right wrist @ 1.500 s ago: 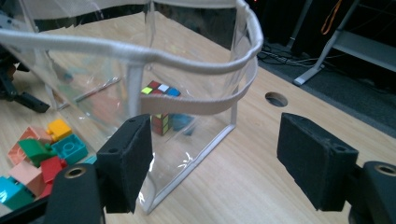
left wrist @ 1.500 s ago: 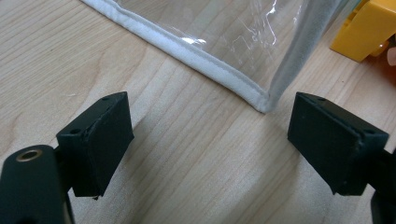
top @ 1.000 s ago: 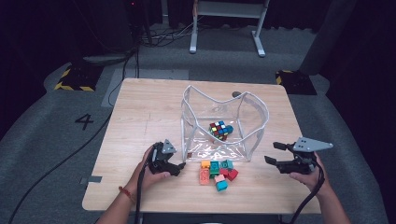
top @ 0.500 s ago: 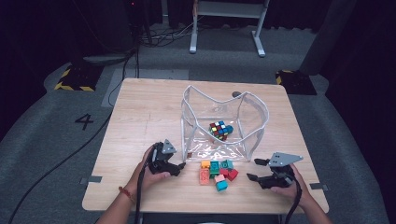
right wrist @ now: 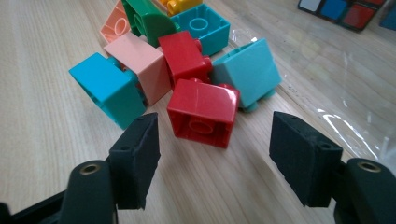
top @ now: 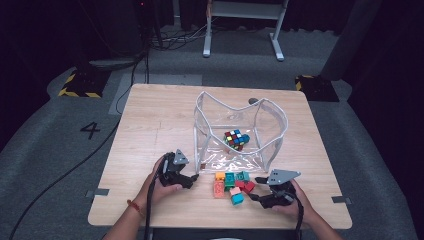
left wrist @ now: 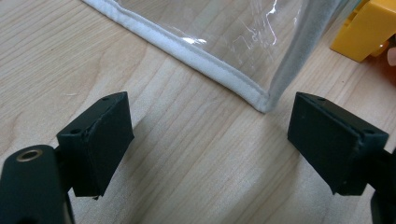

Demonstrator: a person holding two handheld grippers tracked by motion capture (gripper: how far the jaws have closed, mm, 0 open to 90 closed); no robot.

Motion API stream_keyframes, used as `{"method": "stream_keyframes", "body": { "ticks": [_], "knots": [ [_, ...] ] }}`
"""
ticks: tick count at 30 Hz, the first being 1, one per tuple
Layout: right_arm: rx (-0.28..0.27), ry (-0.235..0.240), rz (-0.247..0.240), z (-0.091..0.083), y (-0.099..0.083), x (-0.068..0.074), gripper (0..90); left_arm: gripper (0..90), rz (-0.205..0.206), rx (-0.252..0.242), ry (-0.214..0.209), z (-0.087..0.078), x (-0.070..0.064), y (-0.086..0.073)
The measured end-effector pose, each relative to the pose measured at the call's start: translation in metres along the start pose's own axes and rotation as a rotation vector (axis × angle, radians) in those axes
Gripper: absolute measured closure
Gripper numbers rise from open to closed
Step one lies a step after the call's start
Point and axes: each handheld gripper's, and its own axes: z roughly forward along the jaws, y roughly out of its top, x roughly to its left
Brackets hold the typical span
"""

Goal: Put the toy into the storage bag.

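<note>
A clear plastic bag (top: 272,142) with white trim stands open at mid-table, a Rubik's cube (top: 236,138) inside it. Just in front of it lies a pile of toy blocks (top: 232,184). My left gripper (top: 191,181) rests open on the table left of the pile; its own view has the left gripper (left wrist: 205,135) facing the bag's bottom corner (left wrist: 264,100), with a yellow block (left wrist: 369,28) beyond. My right gripper (top: 255,188) is open at the pile's right side. In its view the right gripper (right wrist: 215,154) has a red block (right wrist: 203,112) just ahead of its jaws.
Teal (right wrist: 109,88), pink (right wrist: 140,63) and green (right wrist: 149,18) blocks crowd behind the red one. The Rubik's cube (right wrist: 350,11) shows through the clear bag wall. The wooden table (top: 150,125) has bare room on its left half; its front edge is close behind both hands.
My right gripper has come in from the table's right side, leftward and lower, up to the block pile. The left gripper has stayed put.
</note>
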Motion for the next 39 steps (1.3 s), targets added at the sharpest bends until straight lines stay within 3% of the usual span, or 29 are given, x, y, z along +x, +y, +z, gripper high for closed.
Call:
{"method": "stream_keyframes", "body": {
  "ticks": [4,5,7,8,10,16,20,25,28,39],
  "knots": [
    [-0.001,-0.008,-0.001,0.008,0.003,0.002,37.6,14.2,0.000,-0.001,0.000,0.000,0.000,0.000],
    [0.004,-0.016,-0.010,0.011,0.003,0.003,44.9,14.2,0.000,-0.001,0.000,0.000,0.000,0.000],
    [0.002,-0.024,-0.008,0.011,0.003,0.004,47.6,14.3,0.000,-0.001,-0.001,0.000,0.000,0.000],
    [-0.009,-0.034,0.002,0.010,0.002,0.002,56.2,14.2,0.002,0.001,-0.001,0.000,0.000,0.000],
    [-0.016,-0.033,0.018,0.008,0.000,0.000,58.5,14.2,0.000,-0.001,0.000,0.000,0.000,0.000],
    [-0.013,-0.042,-0.021,0.003,-0.001,0.000,59.0,14.2,0.000,-0.001,0.000,0.000,0.000,0.000],
    [-0.027,-0.027,-0.017,-0.008,-0.005,-0.003,59.1,14.2,0.002,0.001,-0.001,0.000,0.000,0.000],
    [-0.036,-0.051,0.006,-0.023,-0.012,-0.013,59.1,14.3,0.006,-0.003,-0.001,0.000,0.000,0.000],
    [-0.042,-0.080,0.041,-0.037,-0.019,-0.024,59.1,14.3,0.004,-0.002,-0.004,0.000,0.000,0.000],
    [-0.070,-0.201,0.089,-0.065,-0.026,-0.056,59.2,14.3,0.000,-0.001,-0.001,0.000,0.000,0.000]
  ]
}}
